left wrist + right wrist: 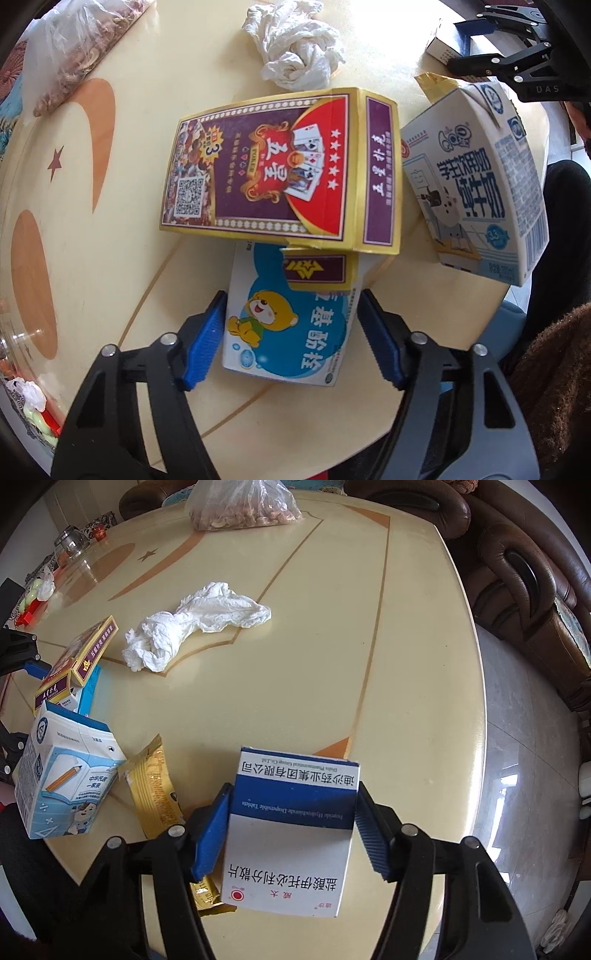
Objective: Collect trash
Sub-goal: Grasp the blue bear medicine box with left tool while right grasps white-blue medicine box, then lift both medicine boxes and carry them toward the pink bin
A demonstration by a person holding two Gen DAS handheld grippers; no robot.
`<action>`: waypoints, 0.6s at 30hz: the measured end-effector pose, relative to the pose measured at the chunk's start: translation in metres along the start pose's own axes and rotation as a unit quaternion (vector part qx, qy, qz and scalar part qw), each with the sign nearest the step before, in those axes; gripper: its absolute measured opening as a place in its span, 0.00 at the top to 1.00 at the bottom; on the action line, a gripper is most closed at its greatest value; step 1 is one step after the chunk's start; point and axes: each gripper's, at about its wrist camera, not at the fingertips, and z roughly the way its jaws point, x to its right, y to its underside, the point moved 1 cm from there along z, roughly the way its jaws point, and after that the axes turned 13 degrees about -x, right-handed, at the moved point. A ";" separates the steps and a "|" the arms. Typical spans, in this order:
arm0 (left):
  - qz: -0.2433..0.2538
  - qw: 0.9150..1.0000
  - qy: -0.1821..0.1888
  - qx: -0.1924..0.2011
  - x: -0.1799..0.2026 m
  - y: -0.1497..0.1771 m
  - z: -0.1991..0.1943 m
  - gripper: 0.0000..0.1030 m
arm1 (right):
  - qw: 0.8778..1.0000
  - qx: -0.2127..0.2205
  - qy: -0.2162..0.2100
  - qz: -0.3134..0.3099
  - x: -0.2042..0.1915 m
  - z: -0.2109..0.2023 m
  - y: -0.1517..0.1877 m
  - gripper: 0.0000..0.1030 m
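I'm seeing a cream table (406,672); a clear bag of nuts (240,506) is sitting at its far edge, a brown leather sofa (517,572) is wrapping round it, a glass teapot (70,541) is standing far-left.

Left side crowded: playing-card box (273,166) lies over the bear-print box (291,332), milk carton (476,184) just beside, gold wrapper (155,794) next to that. Crumpled tissue (192,627) sits mid-table. Nut bag (240,506) at far edge. Table (369,646) bare along its right half; brown sofa (517,572) hems that edge.

4 boxes (291,834), 1 tissue (192,624), 1 wrapper (153,779), 1 bag (240,506)
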 end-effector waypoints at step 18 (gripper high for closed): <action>-0.059 0.998 0.010 -0.017 0.019 0.054 -0.010 0.40 | 0.998 0.032 0.035 0.027 0.009 -0.043 0.016 0.40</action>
